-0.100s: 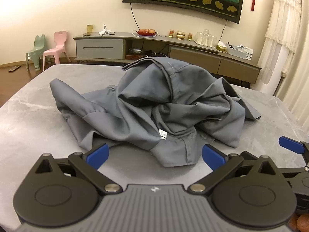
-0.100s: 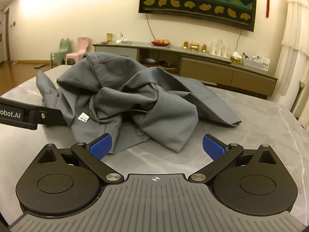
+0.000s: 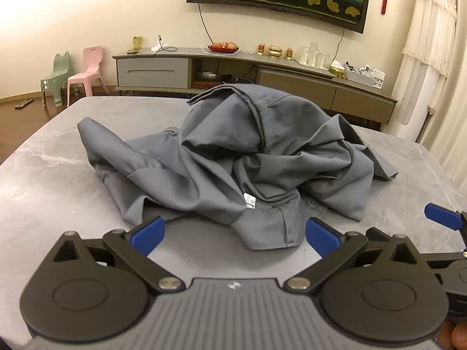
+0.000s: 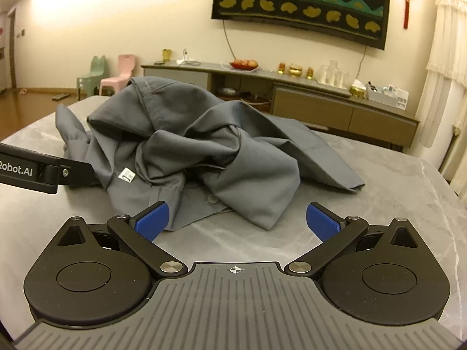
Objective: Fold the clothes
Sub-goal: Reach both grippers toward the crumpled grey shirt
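Observation:
A grey shirt [image 3: 233,157] lies crumpled in a heap on the grey marble table [image 3: 43,180], with a small white label [image 3: 249,201] showing near its front hem. My left gripper [image 3: 235,234] stands open just short of the hem, nothing between its blue pads. In the right wrist view the same shirt [image 4: 204,151] is piled ahead of my right gripper [image 4: 236,220], which is open and holds nothing. The left gripper's black side [image 4: 43,172] shows at the left edge there; a blue pad [image 3: 440,215] of the right gripper shows at the right edge of the left wrist view.
Bare table surface [image 4: 394,204] runs to the right of the shirt. Beyond the table stand a long low cabinet [image 3: 262,70] with a fruit dish and glasses, two small chairs [image 3: 84,73], a wall hanging, and a white curtain [image 3: 429,43] at the right.

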Action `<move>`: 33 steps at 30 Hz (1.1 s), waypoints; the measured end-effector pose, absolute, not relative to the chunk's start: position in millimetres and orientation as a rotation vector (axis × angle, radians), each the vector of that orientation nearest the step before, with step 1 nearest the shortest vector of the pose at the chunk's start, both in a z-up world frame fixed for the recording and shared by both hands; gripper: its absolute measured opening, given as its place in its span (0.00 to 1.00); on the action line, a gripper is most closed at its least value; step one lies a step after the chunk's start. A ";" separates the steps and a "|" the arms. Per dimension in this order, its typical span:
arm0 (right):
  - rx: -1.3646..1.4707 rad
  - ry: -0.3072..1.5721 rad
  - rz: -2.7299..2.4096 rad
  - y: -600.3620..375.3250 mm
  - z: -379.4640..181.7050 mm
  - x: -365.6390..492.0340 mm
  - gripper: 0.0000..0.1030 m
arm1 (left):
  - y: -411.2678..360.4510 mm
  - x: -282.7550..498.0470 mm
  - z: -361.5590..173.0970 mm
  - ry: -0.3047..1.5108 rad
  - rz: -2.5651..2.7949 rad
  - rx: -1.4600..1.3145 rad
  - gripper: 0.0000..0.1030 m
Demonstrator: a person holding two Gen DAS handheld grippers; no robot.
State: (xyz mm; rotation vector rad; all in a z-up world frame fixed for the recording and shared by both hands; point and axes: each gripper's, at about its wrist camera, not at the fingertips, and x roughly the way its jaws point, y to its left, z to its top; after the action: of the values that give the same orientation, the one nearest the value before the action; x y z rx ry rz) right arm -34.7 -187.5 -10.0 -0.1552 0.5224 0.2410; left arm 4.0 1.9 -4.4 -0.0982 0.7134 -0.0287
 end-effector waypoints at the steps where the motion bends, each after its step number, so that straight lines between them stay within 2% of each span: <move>1: -0.151 0.524 0.240 -187.8 -10.0 -34.7 0.95 | 2.5 5.2 -5.7 0.719 -0.029 -0.099 1.00; 33: -0.103 0.540 0.211 -195.8 -4.5 -36.5 0.95 | -29.5 -17.1 -1.1 0.692 -0.069 0.059 1.00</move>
State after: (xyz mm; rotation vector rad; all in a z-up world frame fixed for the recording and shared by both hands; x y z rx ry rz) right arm -36.5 -195.8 -4.5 -0.1027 0.5401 0.2109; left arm -17.1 -29.5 -1.1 0.0589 0.6922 -0.0695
